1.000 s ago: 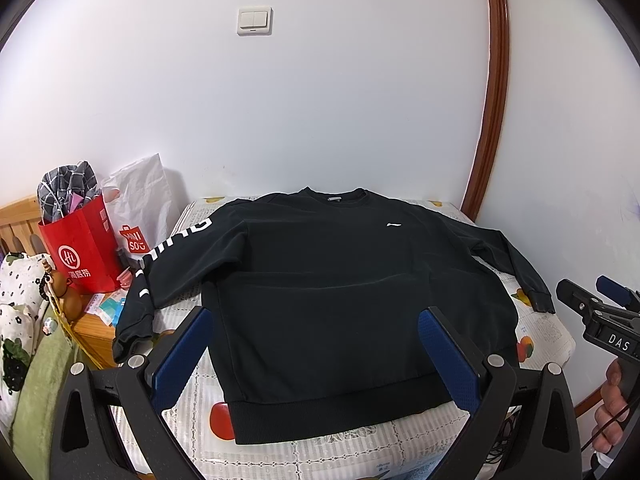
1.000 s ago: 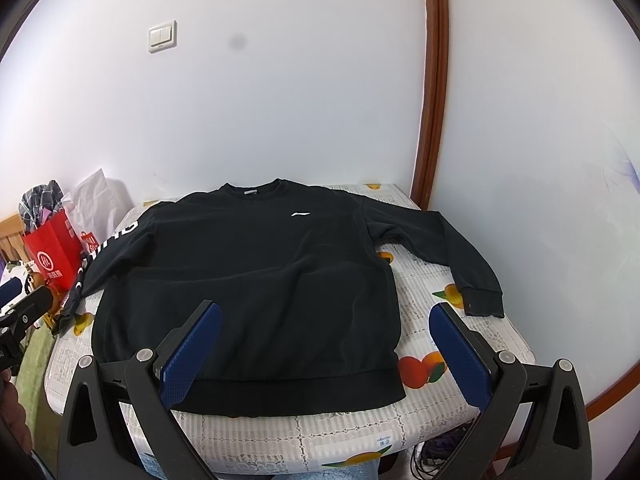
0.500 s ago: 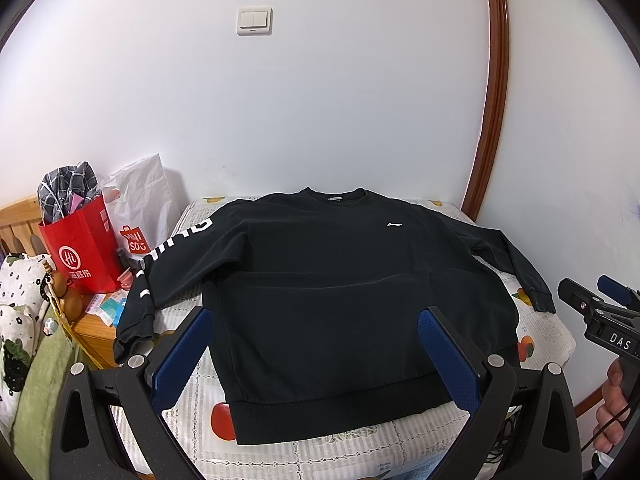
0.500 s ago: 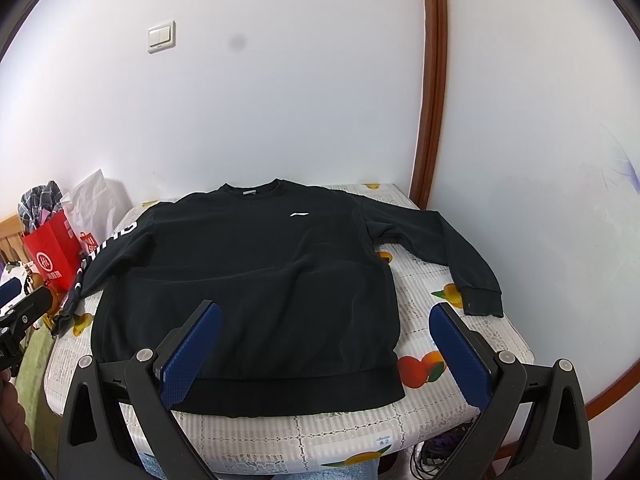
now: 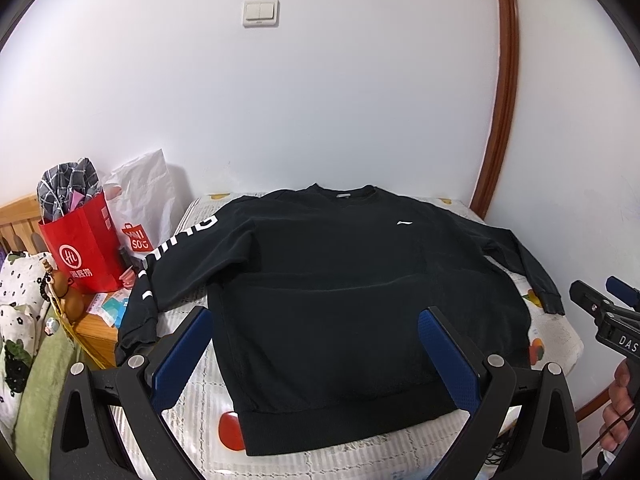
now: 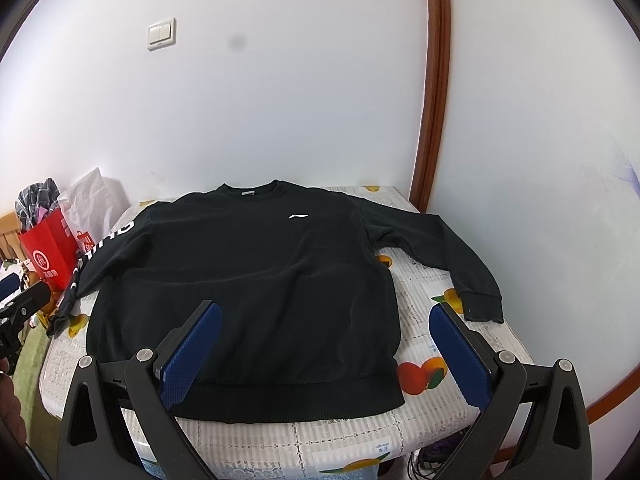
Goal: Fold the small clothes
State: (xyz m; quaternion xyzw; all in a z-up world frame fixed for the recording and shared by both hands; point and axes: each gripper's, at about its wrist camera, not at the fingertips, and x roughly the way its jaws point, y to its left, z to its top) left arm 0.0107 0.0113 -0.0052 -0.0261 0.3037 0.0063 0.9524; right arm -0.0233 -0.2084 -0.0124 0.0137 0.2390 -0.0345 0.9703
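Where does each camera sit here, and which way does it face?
Left wrist: on the open left gripper, facing the wall across the sweatshirt; the right gripper and hand show at right.
Right wrist: on the open right gripper, facing the same wall; the left gripper shows at left.
Shared: sweatshirt, table, light switch, red bag.

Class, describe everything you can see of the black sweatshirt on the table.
The black sweatshirt lies flat, front up, unfolded, on the fruit-print tablecloth, neck toward the wall. It looks like soft knit, with ribbed hem and cuffs, a small white chest logo and white lettering down one sleeve. That sleeve hangs over the table edge. Neither gripper touches it.
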